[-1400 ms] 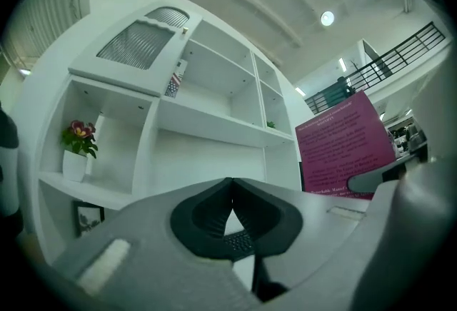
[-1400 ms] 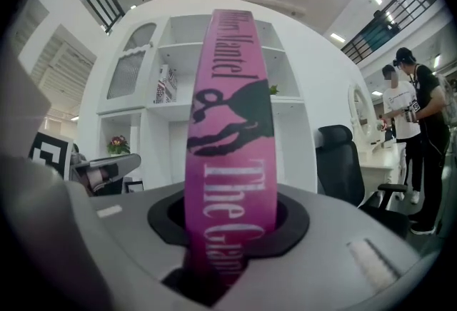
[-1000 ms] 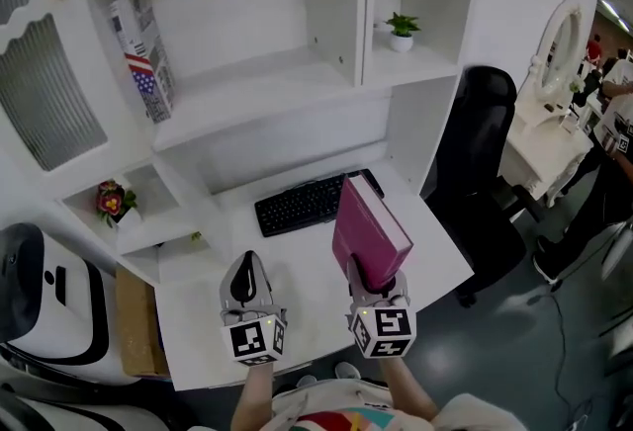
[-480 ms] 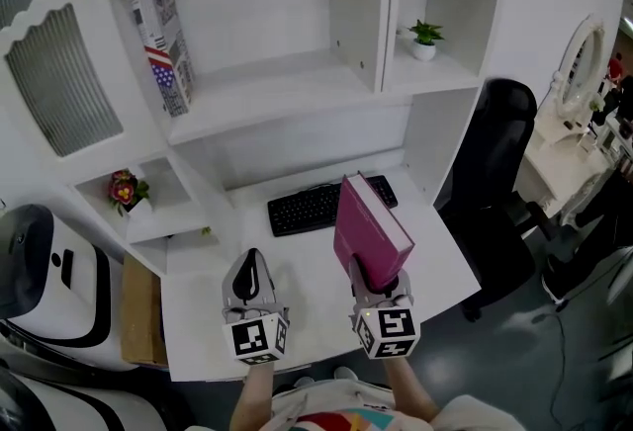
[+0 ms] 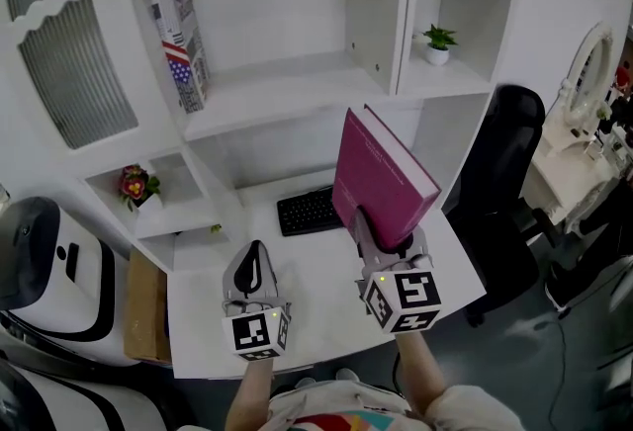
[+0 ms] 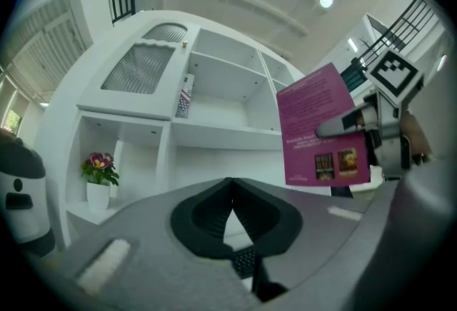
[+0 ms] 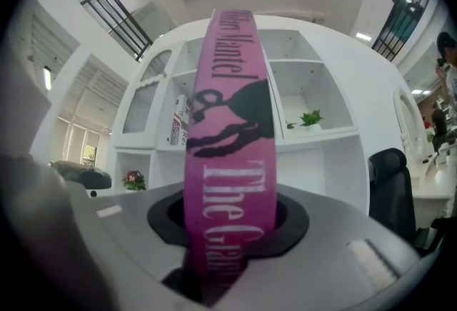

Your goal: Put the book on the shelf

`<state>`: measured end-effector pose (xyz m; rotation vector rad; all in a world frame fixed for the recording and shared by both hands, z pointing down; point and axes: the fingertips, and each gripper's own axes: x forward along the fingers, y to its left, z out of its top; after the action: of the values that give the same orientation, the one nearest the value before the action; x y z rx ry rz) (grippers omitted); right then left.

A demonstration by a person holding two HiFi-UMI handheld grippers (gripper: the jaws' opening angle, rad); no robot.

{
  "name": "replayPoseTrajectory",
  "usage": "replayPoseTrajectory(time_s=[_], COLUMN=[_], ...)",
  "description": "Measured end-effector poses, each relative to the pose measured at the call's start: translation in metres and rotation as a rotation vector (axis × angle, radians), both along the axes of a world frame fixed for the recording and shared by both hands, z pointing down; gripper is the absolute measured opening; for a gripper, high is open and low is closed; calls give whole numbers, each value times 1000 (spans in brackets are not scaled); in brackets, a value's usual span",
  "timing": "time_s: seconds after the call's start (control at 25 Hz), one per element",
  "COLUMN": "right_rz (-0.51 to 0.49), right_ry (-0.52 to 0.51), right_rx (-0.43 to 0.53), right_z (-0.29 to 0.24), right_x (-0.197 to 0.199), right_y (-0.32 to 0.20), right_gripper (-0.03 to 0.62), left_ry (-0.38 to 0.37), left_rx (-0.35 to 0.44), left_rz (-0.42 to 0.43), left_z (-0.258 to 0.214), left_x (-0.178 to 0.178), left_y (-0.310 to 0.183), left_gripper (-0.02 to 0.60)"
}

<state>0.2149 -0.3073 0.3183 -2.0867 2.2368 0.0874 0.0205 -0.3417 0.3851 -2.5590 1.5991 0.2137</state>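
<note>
While pinched only at its lower end, expect leverage from the pink hardback book [image 5: 384,180]: stiff boards, probably some weight, and a smooth cover likely to slip. Find it upright and leaning a little left, raised above the right part of the worktop [image 5: 316,286] and just over the keyboard [image 5: 307,212], not yet on the shelf [image 5: 297,93]. Read the right tool [image 5: 384,243] as pinching the book across its thickness, spine toward the holder. Judge that hold sound for a rigid block. Keep the grip low and close to the spine, never on the loose page edges. Aim for the bare run of shelf right of the flag-patterned book [image 5: 183,43] at its left end. Read the left tool [image 5: 255,256] as pressed together and empty, low over the near left of the worktop.

Take the layout from the head view: book, shelf and both tools at once. Get the spine [image 7: 230,160] from the right tool's view alone, with white lettering and a black figure, filling the gap between the jaws. Get the back cover [image 6: 325,128] from the left tool's view alone, with two small pictures and one finger [image 6: 339,125] of the right tool across it.
</note>
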Motion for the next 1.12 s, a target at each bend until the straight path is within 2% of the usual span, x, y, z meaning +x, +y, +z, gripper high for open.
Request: replayPoseTrajectory(time_s=[0.32,0.56,0.76,1.12], right_rz=[-7,-1,-13,-28], right_ry=[54,93,97,88], right_rx=[90,106,67,-20], right_z=[-116,-171,-191,-188], right_x=[5,10,10,1], right_y=[-32,-63,-97,-148], right_gripper=[146,146,146,146], left_ry=[-4,-5,-9,-22], left_rx=[11,16,15,1], left_rz=[10,19,14,-15], left_z=[-9,-13,-15,-11], left_x=[-3,-1,-5,-17], left_y=[-4,-6,-8,-5], left_gripper=[-2,-2,-2,-2])
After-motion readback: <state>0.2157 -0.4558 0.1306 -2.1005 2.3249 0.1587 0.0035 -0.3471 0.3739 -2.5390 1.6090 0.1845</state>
